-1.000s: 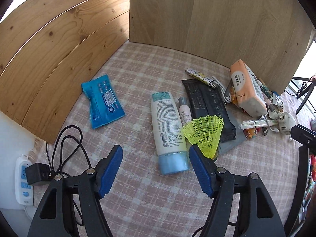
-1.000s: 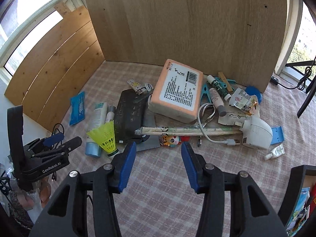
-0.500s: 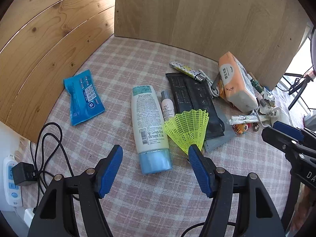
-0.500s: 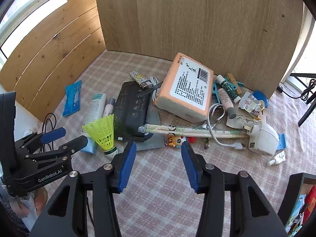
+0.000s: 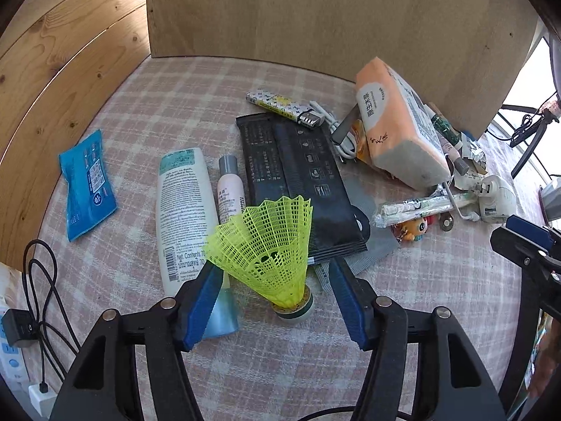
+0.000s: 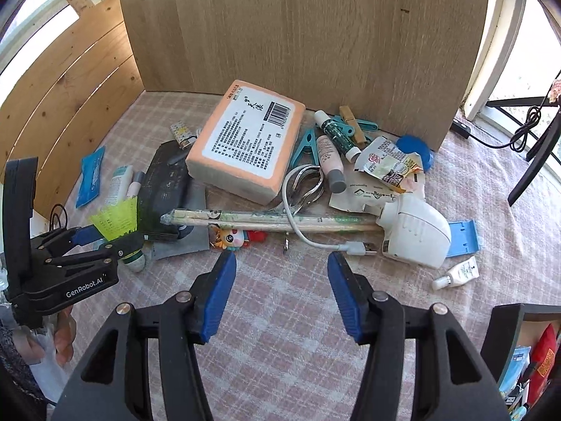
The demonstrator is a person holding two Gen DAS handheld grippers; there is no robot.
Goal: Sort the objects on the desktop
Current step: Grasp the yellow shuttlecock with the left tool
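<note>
Left gripper (image 5: 273,273) wide open around yellow plastic mesh shuttlecock (image 5: 270,245), lying on checked tablecloth (image 5: 175,98) beside white lotion tube (image 5: 184,210), probably to pinch the light skirt; right gripper (image 6: 280,263) open, empty, waiting above the cloth

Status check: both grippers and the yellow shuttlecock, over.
Left gripper open, jaws either side of the yellow shuttlecock, not closed. Right gripper open, empty. White lotion tube crowds the left jaw.

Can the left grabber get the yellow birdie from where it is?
Probably yes. The left gripper is open with the yellow shuttlecock already sitting between its blue fingers, and nothing blocks it. The white lotion tube lies close beside the left finger, though.
</note>
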